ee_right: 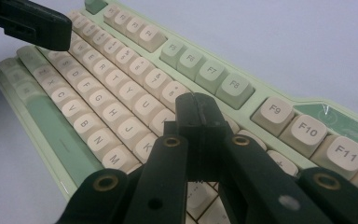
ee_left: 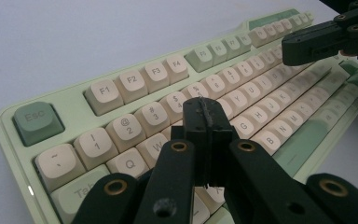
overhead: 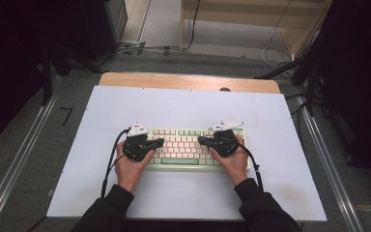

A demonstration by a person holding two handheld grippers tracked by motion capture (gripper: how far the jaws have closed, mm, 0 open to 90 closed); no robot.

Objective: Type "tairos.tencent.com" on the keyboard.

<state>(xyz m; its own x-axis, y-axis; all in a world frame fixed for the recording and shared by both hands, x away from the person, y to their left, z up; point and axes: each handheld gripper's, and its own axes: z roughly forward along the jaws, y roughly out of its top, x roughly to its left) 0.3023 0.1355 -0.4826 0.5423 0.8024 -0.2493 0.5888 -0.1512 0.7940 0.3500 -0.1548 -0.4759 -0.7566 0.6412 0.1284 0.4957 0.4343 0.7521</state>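
A pale green keyboard [overhead: 183, 162] with cream keys lies on the white table top, near the front middle. My left gripper [overhead: 158, 142] hovers over its left half, jaws pressed together with nothing between them; in the left gripper view its tip [ee_left: 204, 108] hangs just above the keys around E and R of the keyboard [ee_left: 135, 88]. My right gripper [overhead: 203, 140] is over the right half, also shut and empty; its tip [ee_right: 196, 105] sits above the keys near I and O of the keyboard [ee_right: 98, 93]. The two tips point toward each other.
The white board [overhead: 183, 108] covers a wooden table, with bare surface all around the keyboard. Metal rails run along both sides on the floor. Cables and dark stands crowd the far floor beyond the table's back edge.
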